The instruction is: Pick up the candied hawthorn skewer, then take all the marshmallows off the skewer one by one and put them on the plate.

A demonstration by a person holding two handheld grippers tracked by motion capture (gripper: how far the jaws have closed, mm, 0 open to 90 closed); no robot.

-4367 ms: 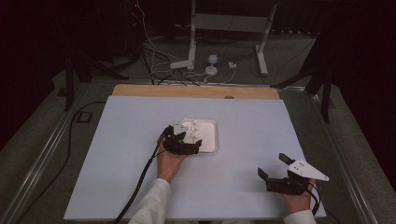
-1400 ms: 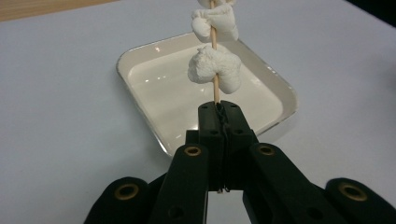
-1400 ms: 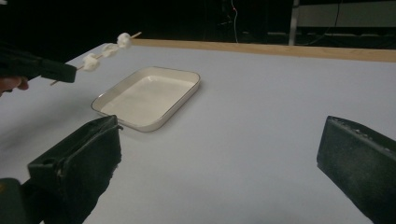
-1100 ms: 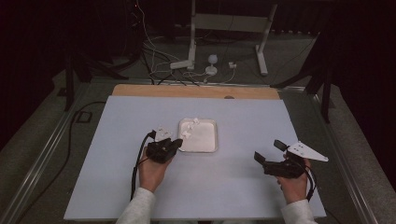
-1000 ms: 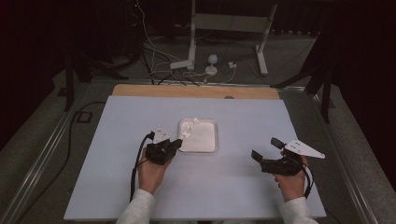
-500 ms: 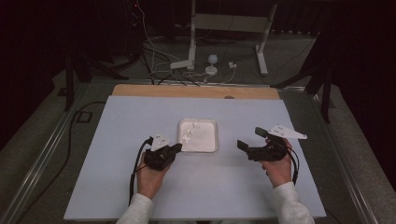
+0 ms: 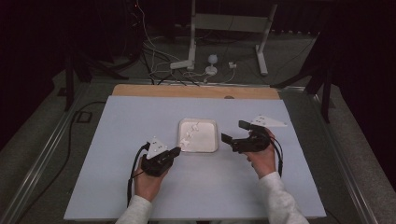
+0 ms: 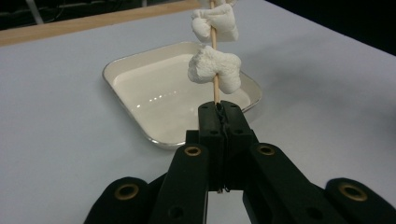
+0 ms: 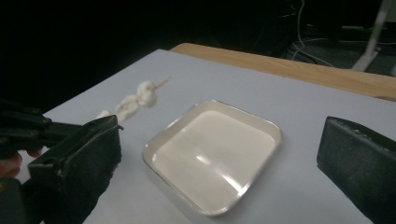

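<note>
Left gripper [image 8: 219, 112] clamps the thin skewer [image 8: 215, 88] at its base; marshmallows [image 8: 214, 70] look soft, light, squashy. Right gripper [image 9: 210, 154] gapes wide: pinch gently, slide along stick.

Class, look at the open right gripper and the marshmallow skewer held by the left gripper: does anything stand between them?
Nothing visible does. The left gripper holds the skewer raised over the near edge of the white tray. The right gripper is open at the tray's other side; between them lies only the low, empty tray.
</note>
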